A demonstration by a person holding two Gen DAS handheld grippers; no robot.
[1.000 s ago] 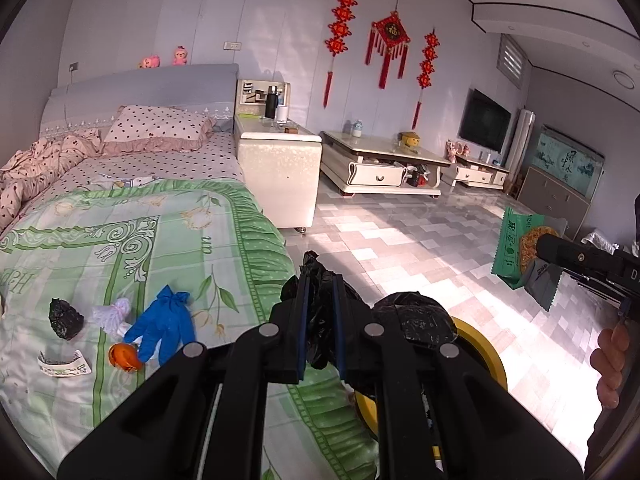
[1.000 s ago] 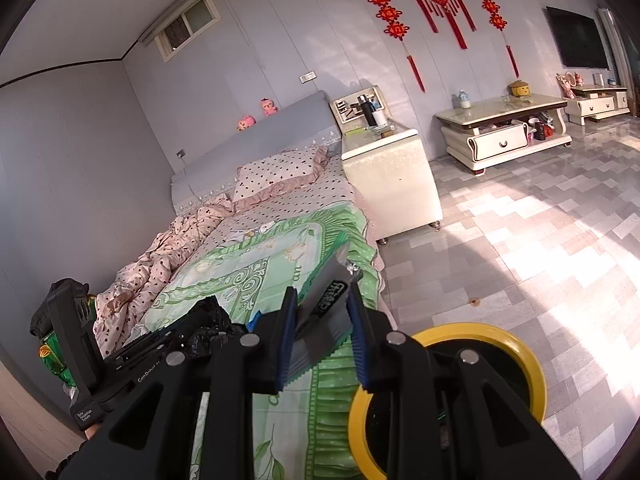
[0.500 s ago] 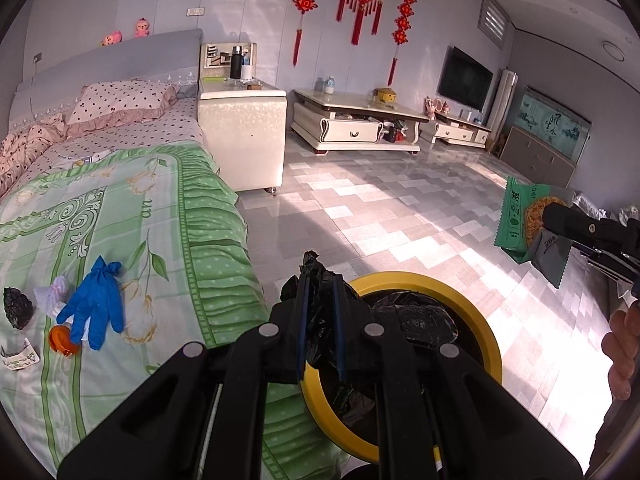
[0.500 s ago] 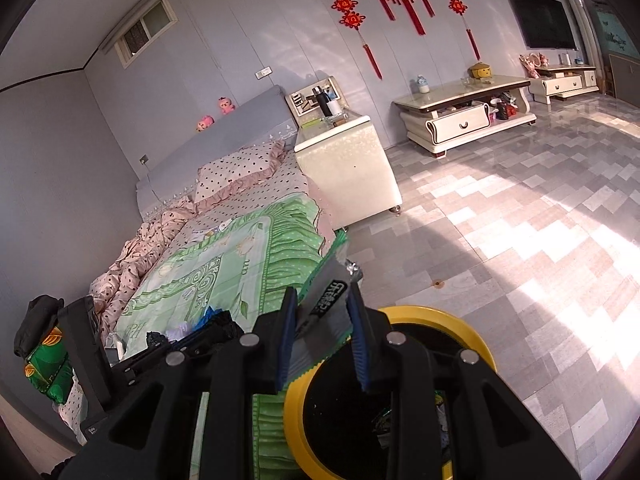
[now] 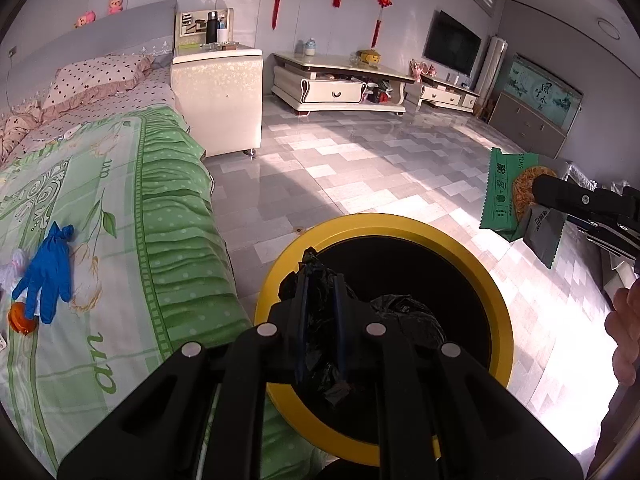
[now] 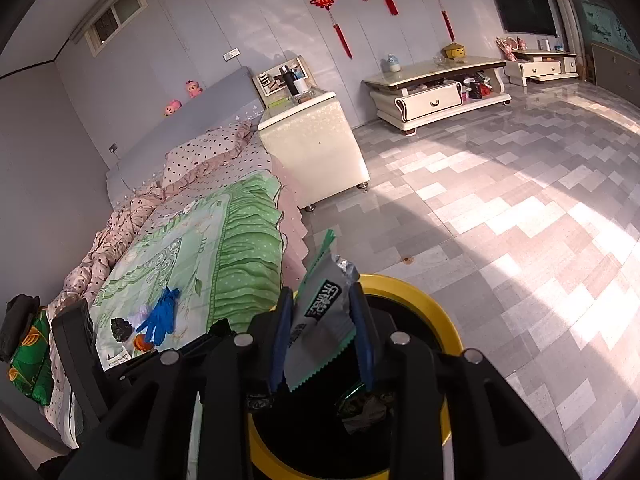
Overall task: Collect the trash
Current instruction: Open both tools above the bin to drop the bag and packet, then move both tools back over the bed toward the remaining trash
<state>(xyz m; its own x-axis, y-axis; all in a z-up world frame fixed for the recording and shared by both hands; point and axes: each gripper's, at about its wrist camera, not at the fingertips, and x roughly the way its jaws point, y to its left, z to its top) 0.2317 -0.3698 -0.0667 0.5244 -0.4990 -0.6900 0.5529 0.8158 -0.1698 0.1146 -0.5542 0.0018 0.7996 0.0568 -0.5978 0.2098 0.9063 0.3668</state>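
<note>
My left gripper is shut on a crumpled black plastic bag and holds it over the yellow-rimmed trash bin beside the bed. My right gripper is shut on a green and grey snack wrapper, also above the bin's yellow rim; the wrapper shows in the left wrist view at the right. On the green bedspread lie a blue glove, an orange scrap, a white wad and a black scrap.
The bed runs along the left. A white bedside cabinet stands at its head. A low TV table stands at the far wall. The tiled floor stretches to the right. A hand shows at the right edge.
Both grippers have swung from the bed toward the bin and now hang over its opening, each still holding its piece. The bed trash has slid to the left of view.
</note>
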